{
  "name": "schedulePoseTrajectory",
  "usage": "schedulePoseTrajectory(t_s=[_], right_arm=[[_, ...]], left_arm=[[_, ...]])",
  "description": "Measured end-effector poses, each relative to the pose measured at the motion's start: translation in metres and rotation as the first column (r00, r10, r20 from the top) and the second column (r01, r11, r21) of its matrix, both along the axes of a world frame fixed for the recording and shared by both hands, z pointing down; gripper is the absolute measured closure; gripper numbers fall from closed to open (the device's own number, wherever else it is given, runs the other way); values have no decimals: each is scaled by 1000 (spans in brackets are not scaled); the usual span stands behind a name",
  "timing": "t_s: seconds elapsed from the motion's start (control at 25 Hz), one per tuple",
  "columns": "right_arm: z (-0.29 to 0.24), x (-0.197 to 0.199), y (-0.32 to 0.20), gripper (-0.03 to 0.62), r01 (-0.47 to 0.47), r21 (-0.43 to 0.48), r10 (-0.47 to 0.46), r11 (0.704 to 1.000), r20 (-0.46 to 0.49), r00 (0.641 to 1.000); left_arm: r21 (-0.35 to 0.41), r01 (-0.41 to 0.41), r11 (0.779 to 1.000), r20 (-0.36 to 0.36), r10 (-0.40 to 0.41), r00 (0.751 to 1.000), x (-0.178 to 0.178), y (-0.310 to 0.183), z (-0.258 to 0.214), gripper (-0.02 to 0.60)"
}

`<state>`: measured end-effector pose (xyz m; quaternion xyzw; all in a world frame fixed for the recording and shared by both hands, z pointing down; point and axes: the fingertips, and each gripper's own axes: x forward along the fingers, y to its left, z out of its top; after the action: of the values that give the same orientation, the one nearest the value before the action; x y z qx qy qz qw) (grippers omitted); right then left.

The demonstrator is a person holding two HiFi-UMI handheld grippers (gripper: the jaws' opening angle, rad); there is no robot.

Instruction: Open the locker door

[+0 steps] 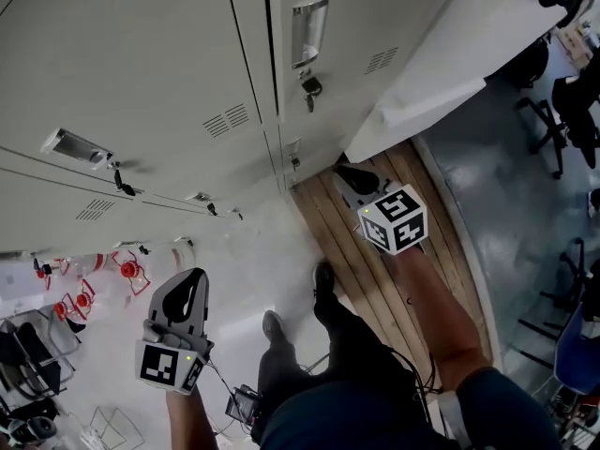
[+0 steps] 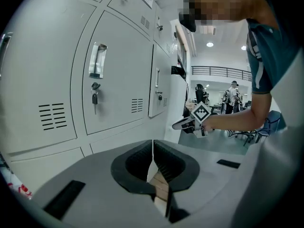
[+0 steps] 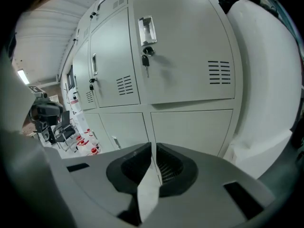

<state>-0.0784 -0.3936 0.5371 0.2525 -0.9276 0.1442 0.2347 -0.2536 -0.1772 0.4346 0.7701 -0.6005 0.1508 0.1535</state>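
Locker door (image 3: 185, 56), closed; handle (image 3: 146, 28) and key (image 3: 146, 63) at 12 o'clock in the right gripper view. Right gripper (image 3: 153, 151) and left gripper (image 2: 152, 148): fingers pressed together, empty, well apart from it. Risk: unopened fingers may skid off the handle or knock the key.

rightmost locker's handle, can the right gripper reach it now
Probably yes: nothing stands between the right gripper and the handle, though the gripper is shut and sits lower.

Grey locker door (image 1: 361, 12) closed, key (image 1: 310, 88) in lock.
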Motion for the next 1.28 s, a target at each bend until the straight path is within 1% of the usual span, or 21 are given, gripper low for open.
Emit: schedulePoseTrajectory(t_s=[0.28,0.64,1.12,1.2,1.24,1.28], right_arm=[[52,-23,-18,555,33,-41,-33,999,-15,999],[118,-56,-43,554,75,-51,-78,996,-60,995],[172,-103,-68,553,120,-29,-123,992,-112,986],[180,-109,-69,545,128,-32,-131,991,-121,984],[184,-112,-69,531,129,-33,-133,991,-123,983],[186,-115,-70,497,128,-33,-132,991,-125,983]], left_arm=[[-47,28,999,-50,-31,998,-3,-3,32,555],[-93,39,995,-64,-46,997,-11,-1,69,555],[-129,56,990,-54,-63,997,-32,2,107,555],[-134,59,989,-58,-67,996,-35,2,111,555],[-132,59,989,-58,-67,996,-37,1,112,555],[-130,59,990,-59,-67,996,-38,1,113,555]])
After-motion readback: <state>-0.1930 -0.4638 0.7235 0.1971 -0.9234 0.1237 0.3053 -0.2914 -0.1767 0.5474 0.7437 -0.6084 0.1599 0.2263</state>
